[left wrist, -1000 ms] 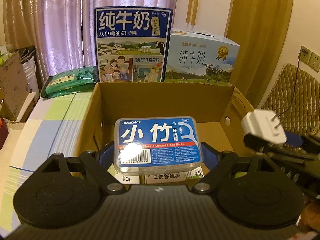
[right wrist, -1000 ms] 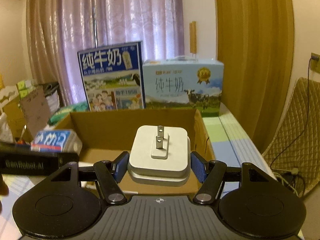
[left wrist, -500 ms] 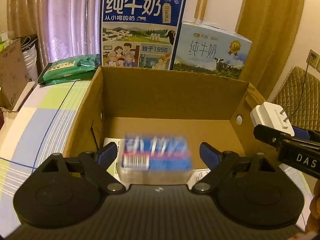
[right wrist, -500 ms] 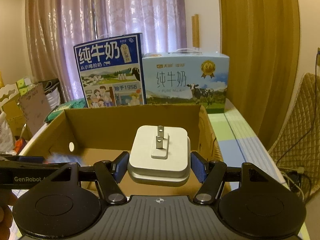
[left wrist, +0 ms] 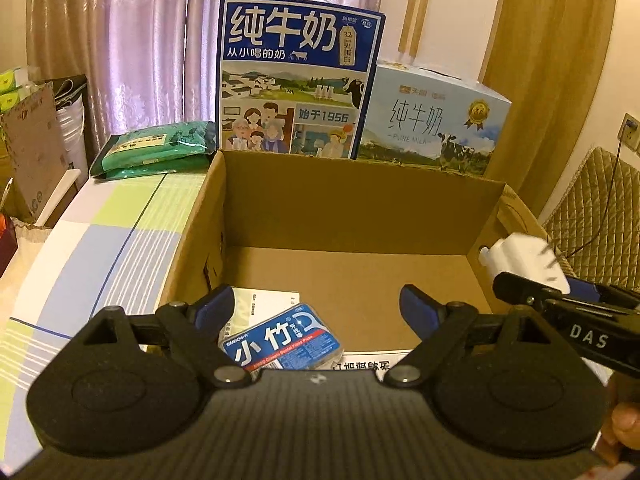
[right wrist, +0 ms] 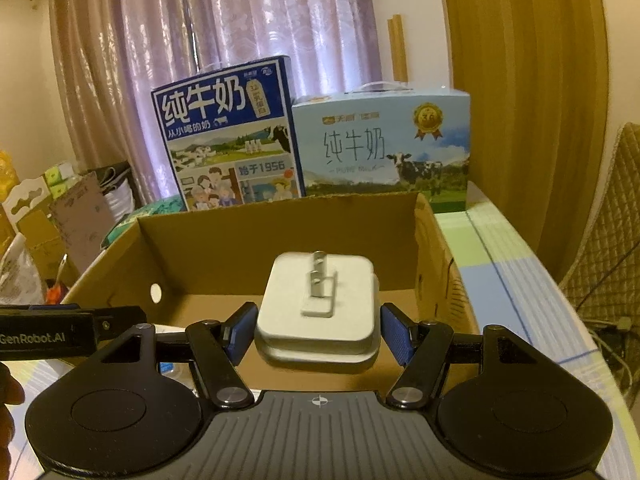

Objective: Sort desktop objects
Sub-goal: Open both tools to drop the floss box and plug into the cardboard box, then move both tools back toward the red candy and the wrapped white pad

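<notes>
Now the left gripper (left wrist: pixel 316 306) gapes empty above the blue floss-pick box (left wrist: pixel 282 338), low centre inside the brown cardboard carton (left wrist: pixel 360 208); right gripper (right wrist: pixel 316 330) fingers barely flank the blurred white plug adapter (right wrist: pixel 318 304), which may bounce out on release

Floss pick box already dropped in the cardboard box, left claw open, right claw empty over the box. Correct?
Not quite. The right claw is not empty: the right wrist view shows the white charger plug between its fingers. The rest holds: the floss pick box lies in the cardboard box and the left claw is open.
</notes>
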The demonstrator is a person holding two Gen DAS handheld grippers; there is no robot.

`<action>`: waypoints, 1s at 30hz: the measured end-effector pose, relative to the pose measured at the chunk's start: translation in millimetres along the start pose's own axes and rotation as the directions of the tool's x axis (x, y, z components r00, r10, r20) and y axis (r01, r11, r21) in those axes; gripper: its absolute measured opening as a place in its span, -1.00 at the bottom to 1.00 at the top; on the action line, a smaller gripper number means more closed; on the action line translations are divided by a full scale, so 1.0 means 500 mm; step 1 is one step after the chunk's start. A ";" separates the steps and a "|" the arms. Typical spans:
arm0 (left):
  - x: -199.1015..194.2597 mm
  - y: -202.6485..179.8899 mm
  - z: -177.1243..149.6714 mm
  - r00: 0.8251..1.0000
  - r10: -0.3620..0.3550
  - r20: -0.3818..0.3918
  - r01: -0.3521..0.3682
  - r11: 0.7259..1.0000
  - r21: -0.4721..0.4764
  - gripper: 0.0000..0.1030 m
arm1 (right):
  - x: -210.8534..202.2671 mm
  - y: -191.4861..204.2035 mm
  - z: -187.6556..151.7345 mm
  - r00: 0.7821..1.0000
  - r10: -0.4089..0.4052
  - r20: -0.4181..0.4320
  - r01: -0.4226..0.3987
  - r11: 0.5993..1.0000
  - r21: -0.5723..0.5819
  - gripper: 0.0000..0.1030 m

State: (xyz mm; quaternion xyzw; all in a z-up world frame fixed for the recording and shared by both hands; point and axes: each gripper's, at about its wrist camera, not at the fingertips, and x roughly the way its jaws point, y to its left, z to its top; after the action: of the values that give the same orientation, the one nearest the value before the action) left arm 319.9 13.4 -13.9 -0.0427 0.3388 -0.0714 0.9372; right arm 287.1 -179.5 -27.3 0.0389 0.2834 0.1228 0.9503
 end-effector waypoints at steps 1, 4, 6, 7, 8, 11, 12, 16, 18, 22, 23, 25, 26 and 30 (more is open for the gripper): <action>0.001 0.000 -0.001 1.000 0.001 -0.003 -0.001 1.000 0.002 0.69 | 0.003 0.000 0.000 1.000 -0.003 -0.004 0.003 1.000 -0.006 0.32; 0.004 -0.001 -0.004 1.000 0.004 -0.009 -0.004 1.000 0.006 0.69 | 0.002 -0.004 -0.002 1.000 -0.010 -0.002 0.010 1.000 -0.001 0.55; 0.005 -0.002 -0.006 1.000 0.003 -0.010 -0.003 1.000 0.012 0.69 | -0.004 -0.005 -0.002 1.000 -0.016 0.011 0.016 1.000 -0.004 0.57; 0.004 -0.003 -0.006 1.000 0.004 -0.009 -0.004 1.000 0.014 0.69 | -0.006 -0.005 -0.001 1.000 -0.017 0.017 0.017 1.000 -0.006 0.57; 0.002 -0.004 -0.006 1.000 0.006 -0.007 -0.006 1.000 0.016 0.69 | -0.009 -0.005 -0.001 1.000 -0.018 0.023 0.019 1.000 -0.006 0.57; -0.004 -0.005 -0.003 1.000 0.012 0.005 -0.012 1.000 0.026 0.69 | -0.019 -0.008 -0.003 0.999 -0.031 0.041 0.032 0.999 -0.012 0.59; -0.007 -0.005 -0.002 1.000 0.015 0.009 -0.015 0.999 0.028 0.69 | -0.023 -0.011 -0.004 0.998 -0.033 0.045 0.034 0.999 -0.011 0.60; -0.028 -0.005 0.005 0.999 0.019 0.028 -0.020 0.999 0.032 0.69 | -0.039 -0.019 -0.005 0.997 -0.048 0.060 0.048 0.999 0.000 0.63; -0.048 -0.006 0.005 0.999 0.019 0.041 -0.021 0.999 0.032 0.69 | -0.055 -0.021 -0.005 0.996 -0.048 0.076 0.048 0.999 0.007 0.64; -0.097 -0.005 -0.011 0.998 0.023 0.055 -0.024 0.999 0.027 0.73 | -0.105 -0.019 -0.016 0.992 -0.053 0.114 0.052 0.999 0.011 0.72; -0.111 -0.005 -0.019 0.998 0.024 0.054 -0.026 0.999 0.028 0.73 | -0.118 -0.019 -0.022 0.991 -0.056 0.118 0.056 0.998 0.009 0.74; -0.134 -0.004 -0.034 0.998 0.032 0.051 -0.033 0.999 0.025 0.74 | -0.143 -0.019 -0.037 0.991 -0.071 0.115 0.070 0.997 0.012 0.78; -0.146 -0.001 -0.042 0.998 0.035 0.047 -0.036 0.999 0.018 0.74 | -0.157 -0.021 -0.047 0.992 -0.073 0.106 0.071 0.997 0.021 0.78; -0.199 0.011 -0.091 0.999 0.045 0.024 -0.045 0.999 -0.010 0.79 | -0.208 -0.023 -0.090 0.994 -0.081 0.070 0.077 0.995 0.058 0.81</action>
State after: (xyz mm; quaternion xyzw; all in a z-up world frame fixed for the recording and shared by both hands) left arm 215.8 33.8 13.0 -0.0404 0.3287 -0.0480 0.9423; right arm 180.6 -217.2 -11.6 0.0581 0.2535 0.0758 0.9626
